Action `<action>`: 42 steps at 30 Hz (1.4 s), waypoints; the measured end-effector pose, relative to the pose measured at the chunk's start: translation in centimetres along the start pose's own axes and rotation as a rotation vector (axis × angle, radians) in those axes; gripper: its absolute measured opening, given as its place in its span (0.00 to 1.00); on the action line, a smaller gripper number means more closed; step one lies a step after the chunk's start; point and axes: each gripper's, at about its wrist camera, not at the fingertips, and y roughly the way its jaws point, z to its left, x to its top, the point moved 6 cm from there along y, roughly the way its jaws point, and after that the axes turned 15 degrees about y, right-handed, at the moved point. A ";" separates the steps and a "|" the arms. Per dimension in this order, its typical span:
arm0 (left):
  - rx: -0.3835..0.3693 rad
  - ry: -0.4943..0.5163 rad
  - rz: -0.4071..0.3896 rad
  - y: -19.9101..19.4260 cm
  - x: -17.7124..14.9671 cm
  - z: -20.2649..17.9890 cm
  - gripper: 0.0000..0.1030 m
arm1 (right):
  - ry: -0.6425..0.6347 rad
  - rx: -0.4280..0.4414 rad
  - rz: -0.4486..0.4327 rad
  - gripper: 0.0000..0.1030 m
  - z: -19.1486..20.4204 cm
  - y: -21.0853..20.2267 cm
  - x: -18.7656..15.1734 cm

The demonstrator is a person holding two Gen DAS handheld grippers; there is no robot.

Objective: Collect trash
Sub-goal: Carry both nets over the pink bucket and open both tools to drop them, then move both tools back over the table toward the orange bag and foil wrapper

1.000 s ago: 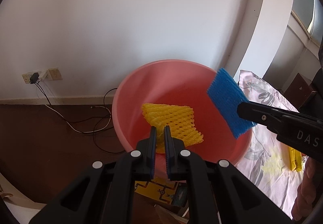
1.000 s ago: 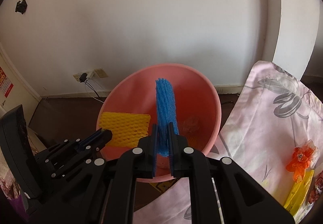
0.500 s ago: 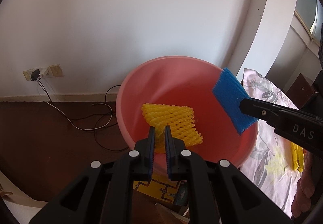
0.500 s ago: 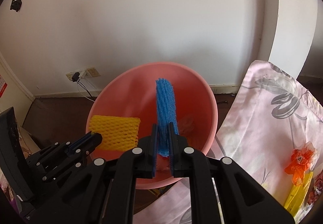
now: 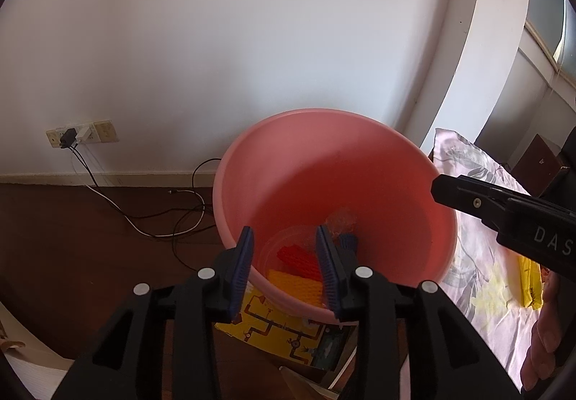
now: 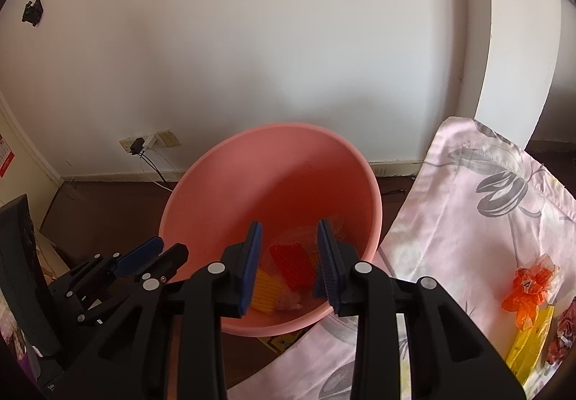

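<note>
A pink plastic basin [image 5: 378, 162] [image 6: 201, 198] stands on the dark floor by the wall. At its bottom lie a yellow foam net [image 5: 295, 286] [image 6: 264, 290], a red foam net [image 5: 297, 255] [image 6: 289, 261] and clear wrappers [image 5: 342, 220]. My left gripper [image 5: 284, 256] is open and empty over the basin's near rim. My right gripper [image 6: 289, 256] is open and empty above the basin; it also shows at the right in the left wrist view [image 5: 478, 198]. The blue net is mostly hidden.
A pink flowered cloth [image 6: 468, 220] [image 5: 478, 284] lies to the right with an orange wrapper [image 6: 529, 286], yellow packets [image 6: 525, 346] and a dark red wrapper [image 6: 563, 328]. A yellow printed box [image 5: 284, 331] lies under the basin. Cables [image 5: 151, 223] and a wall socket [image 5: 82, 137] are at the left.
Both grippers opened. The yellow net dropped from the left gripper and the blue net from the right gripper into the basin.
</note>
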 end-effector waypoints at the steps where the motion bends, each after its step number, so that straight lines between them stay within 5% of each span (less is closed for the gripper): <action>1: 0.000 0.000 0.000 -0.1 0.0 0.0 0.35 | 0.001 0.000 0.000 0.32 -0.2 -0.1 0.0; 28: 0.003 0.066 -0.075 -4.0 1.5 -2.3 0.37 | 0.049 0.026 -0.099 0.32 -3.5 -7.9 -1.1; 42: -0.179 0.162 -0.131 -5.1 2.1 -9.9 0.41 | 0.061 -0.112 -0.164 0.39 -8.9 -12.7 -5.8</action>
